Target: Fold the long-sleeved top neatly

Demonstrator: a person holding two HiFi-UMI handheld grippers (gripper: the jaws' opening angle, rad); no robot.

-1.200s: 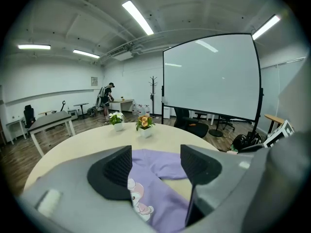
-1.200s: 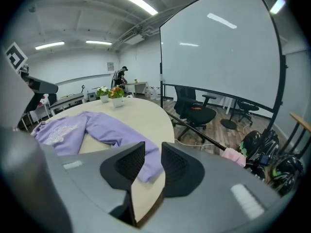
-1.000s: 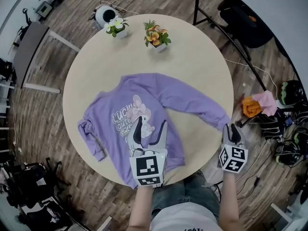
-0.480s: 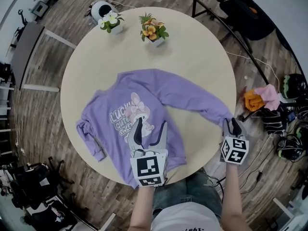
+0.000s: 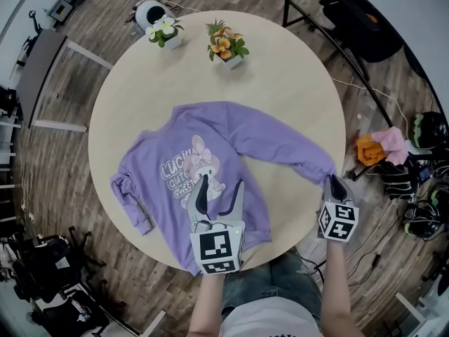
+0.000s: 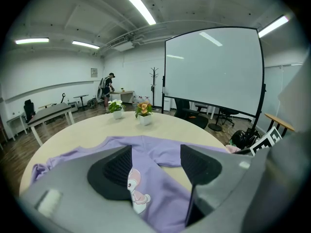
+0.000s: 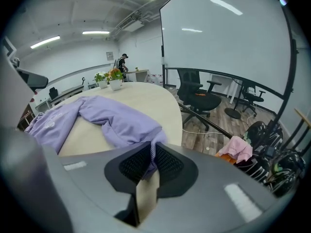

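Right tool (image 5: 332,183) has dropped slightly and its jaws have just been closing; they now pinch the sleeve cuff (image 7: 146,130) at the counter (image 5: 280,76) edge. Left tool (image 5: 219,194) sits over the print, jaws apart, gripping nothing. Purple long-sleeved top (image 5: 203,146) lies flat, front up, on the counter, one sleeve stretched to the right tool.

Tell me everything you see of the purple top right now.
The top is a lilac long-sleeved sweatshirt, soft knit, lying front-up and mostly flat on the round table, a cartoon print with lettering on its chest. One sleeve is bunched near the left edge; the other stretches right, its cuff pinched by the right gripper, whose jaws have just been closing. The hem overhangs the near edge. The left gripper, open, is over the print.
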